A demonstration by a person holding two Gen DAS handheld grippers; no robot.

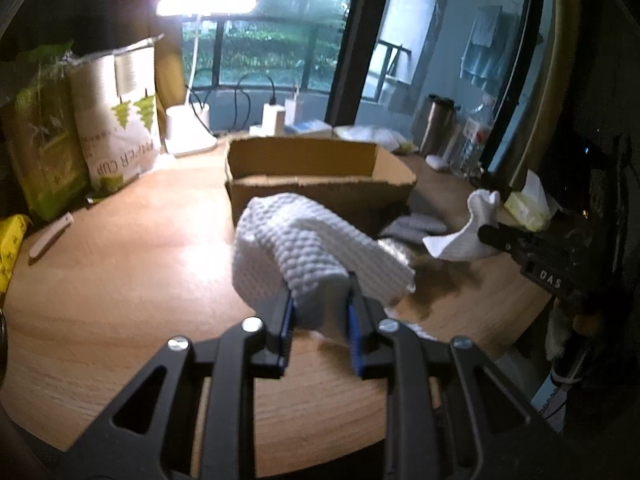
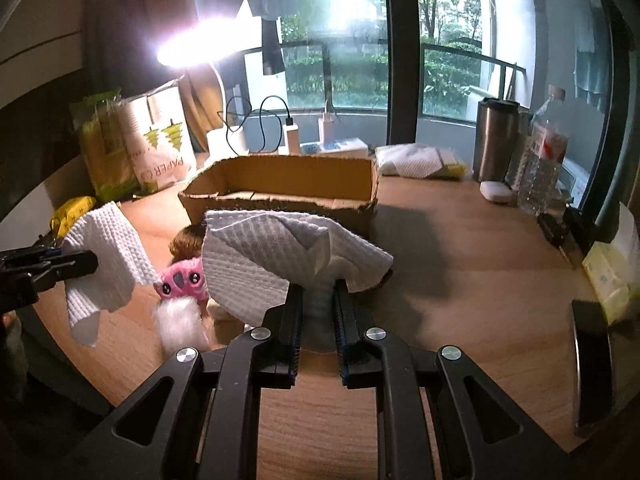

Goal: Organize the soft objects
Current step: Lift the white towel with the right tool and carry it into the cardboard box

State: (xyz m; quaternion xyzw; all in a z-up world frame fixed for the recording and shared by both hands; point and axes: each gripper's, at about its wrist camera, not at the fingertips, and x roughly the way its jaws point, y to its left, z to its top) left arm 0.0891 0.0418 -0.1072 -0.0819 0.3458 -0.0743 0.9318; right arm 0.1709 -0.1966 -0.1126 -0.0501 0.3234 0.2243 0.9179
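Left gripper (image 1: 318, 300) fingers pinch a bunched white waffle cloth (image 1: 296, 240), lifted clear of the table (image 1: 120, 280), just short of the box (image 1: 320, 176). Right gripper (image 2: 316, 300) fingers pinch a gathered neck of a second cloth (image 2: 280, 256), also lifted, its loose part fanned out ahead of the fingers. In the right wrist view the left gripper shows at the left edge with its cloth hanging down in a long flap.

Risks, near to far:
- Both grips are on a small bunch of fabric only. Likely slip if either hand swings fast; the cloth would drop on the table short of the box.
- Left cloth's hanging flap may drag on the table or catch the near box wall instead of clearing it, so half ends up draped outside.
- Right cloth's wide fan blocks that camera's view of the near wall, so release point is hard to judge.
- A plush toy (image 2: 182, 280), pink face and white fur, lies on the table between the two cloths, just below them. A trailing flap could snag it or shove it toward the near edge.
- Box is light cardboard with ragged walls, open top, looks empty from here. A knock from either gripper could push it toward the far edge, into the lamp (image 1: 188, 136), chargers and bottle (image 2: 540, 160).
- Both hands converge on one box; grippers may collide.
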